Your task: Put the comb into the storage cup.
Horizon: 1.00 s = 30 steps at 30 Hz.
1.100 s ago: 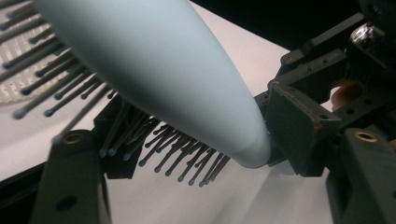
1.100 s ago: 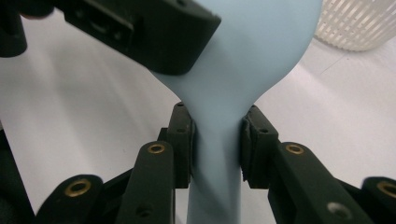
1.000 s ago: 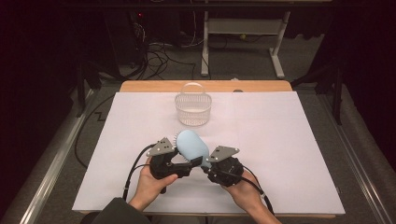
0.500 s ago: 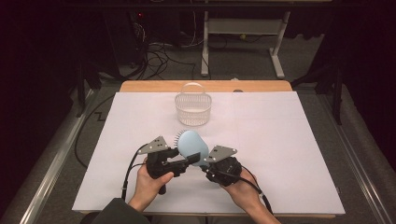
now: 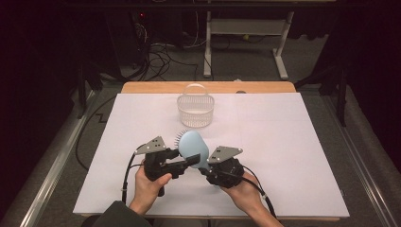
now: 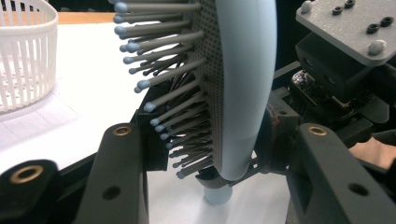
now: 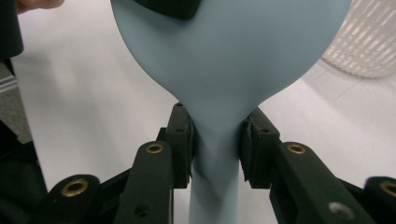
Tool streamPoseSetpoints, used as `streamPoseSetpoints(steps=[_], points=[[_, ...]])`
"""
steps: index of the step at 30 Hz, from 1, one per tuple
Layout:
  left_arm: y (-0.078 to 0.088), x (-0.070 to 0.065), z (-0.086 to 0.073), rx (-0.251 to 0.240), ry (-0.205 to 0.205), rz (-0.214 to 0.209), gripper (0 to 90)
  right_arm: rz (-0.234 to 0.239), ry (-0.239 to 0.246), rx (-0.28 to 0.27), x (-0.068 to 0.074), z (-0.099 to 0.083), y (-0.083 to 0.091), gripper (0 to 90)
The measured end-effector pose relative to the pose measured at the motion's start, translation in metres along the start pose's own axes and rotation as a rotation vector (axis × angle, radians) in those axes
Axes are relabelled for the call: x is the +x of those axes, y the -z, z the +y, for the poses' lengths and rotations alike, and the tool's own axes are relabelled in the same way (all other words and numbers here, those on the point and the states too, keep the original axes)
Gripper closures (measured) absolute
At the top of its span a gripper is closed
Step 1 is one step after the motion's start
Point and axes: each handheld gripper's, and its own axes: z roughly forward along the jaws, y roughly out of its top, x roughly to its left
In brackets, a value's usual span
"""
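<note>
In the high view, a pale blue plastic paddle hairbrush with grey bristles (image 5: 193, 147) was held above the near middle of the white paper-covered bench (image 5: 293, 156). The left gripper (image 5: 185, 163) reached in from the left and the right gripper (image 5: 204, 168) from the right. A white slotted plastic basket with a hoop handle (image 5: 196, 109) stood well apart at the far middle.

In the left gripper view, the jaws had just been closing, and the brush head (image 6: 233, 88) stood between them: one jaw sat among the bristles (image 6: 163, 79), the other against the smooth back. They looked clamped on the lower part of the head. The basket (image 6: 21, 51) showed at far left.

In the right gripper view, the jaws stood narrow, pressing on both sides of the handle's neck (image 7: 215, 140) just below the head (image 7: 224, 51), with the basket (image 7: 369, 42) off to the far right.

This appeared to be a handover between the two hands. To do it well, the left grip should be firm across the head, not merely resting on springy bristles, before the right jaws let go of the neck. The right hand should then open fully and draw straight back, so that the handle is not dragged or twisted. Bristles may yield, so the brush could tilt.
</note>
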Motion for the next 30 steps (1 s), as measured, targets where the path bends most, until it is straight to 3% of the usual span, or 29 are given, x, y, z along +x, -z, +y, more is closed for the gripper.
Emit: streamPoseSetpoints(steps=[9,21,30], points=[[0.005,0.002,0.002,-0.013,0.001,0.009,55.0,0.053,-0.038,-0.004,-0.004,-0.002,-0.002,57.4],[0.013,0.008,0.004,-0.037,0.011,0.029,54.9,0.055,-0.06,-0.063,-0.012,-0.008,0.003,41.0],[0.018,0.01,0.005,-0.057,0.014,0.04,54.9,0.046,-0.056,-0.102,-0.018,-0.014,0.007,35.0]])
